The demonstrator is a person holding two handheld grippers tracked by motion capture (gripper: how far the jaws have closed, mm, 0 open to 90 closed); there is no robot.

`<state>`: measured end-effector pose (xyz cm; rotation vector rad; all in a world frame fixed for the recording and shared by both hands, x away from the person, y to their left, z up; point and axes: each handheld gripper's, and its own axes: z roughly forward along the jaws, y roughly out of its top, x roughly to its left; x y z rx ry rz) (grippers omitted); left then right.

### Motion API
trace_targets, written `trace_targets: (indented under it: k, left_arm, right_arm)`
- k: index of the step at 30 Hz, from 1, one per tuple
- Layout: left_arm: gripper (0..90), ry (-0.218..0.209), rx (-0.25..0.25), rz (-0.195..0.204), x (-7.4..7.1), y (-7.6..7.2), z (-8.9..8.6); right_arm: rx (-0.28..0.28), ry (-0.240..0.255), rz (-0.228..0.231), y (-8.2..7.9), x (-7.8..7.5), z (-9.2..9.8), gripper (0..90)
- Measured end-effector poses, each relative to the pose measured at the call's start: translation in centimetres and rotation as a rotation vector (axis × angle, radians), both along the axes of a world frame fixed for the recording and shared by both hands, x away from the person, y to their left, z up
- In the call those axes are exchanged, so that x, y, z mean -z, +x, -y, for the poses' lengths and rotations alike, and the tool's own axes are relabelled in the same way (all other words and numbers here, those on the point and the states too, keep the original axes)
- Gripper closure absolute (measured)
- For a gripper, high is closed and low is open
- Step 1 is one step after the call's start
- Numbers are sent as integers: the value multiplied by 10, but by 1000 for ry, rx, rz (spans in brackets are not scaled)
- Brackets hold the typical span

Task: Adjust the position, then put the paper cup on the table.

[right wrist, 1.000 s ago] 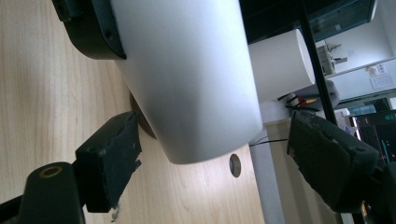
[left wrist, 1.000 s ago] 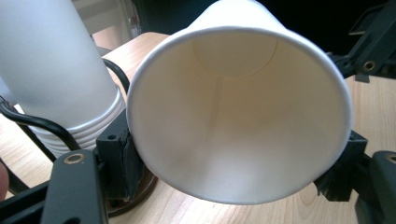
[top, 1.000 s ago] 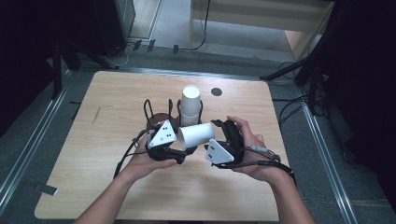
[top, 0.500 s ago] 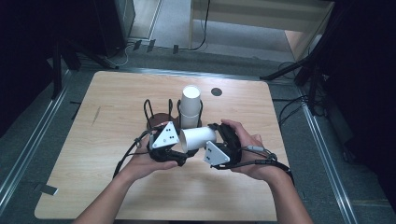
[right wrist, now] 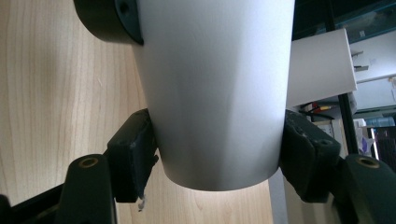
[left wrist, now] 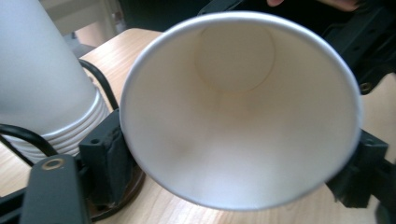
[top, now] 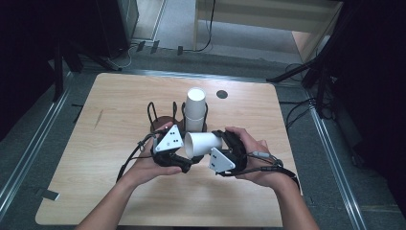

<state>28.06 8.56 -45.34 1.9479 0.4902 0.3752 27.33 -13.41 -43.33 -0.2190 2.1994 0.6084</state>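
Note:
A white paper cup (top: 203, 143) lies on its side in the air between both grippers, above the table's middle. My right gripper (right wrist: 217, 154) is shut on the cup (right wrist: 215, 93) near its base; its jaws have just been closing, and both pads press the cup's wall. My left gripper (left wrist: 236, 163) looks straight into the cup's mouth (left wrist: 243, 112). Its jaws have just been opening and now stand at either side of the round, unsquashed rim. In the high view the left gripper (top: 186, 148) is at the cup's mouth and the right gripper (top: 218, 143) at its base.
Just behind the hands stands a black wire cup holder (top: 153, 112) with a tall stack of white cups (top: 195, 103) in its right slot and something brown (top: 165, 122) in its left. The stack (left wrist: 46, 70) is close on the left. A dark round hole (top: 221, 94) marks the wooden table (top: 110, 143).
Both hands and the cup have stayed in nearly the same place. No clear shift of the cup shows from above.

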Motion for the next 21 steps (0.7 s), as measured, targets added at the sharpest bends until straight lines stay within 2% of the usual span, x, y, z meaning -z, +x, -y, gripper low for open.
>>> trace_targets:
  k: [3,6,15,21]
  left_arm:
    - [115,-14,-5,-3,-2,1,-4]
    - [86,-59,-16,-19,-3,3,-10]
    - [76,-107,-44,-31,-5,6,-21]
    - [76,-146,-64,-40,-7,7,-29]
  right_arm:
    - [24,30,2,2,-1,4,333]
    - [42,57,-4,3,-2,10,332]
    - [97,130,11,5,-9,20,331]
    - [141,225,7,7,-12,27,331]
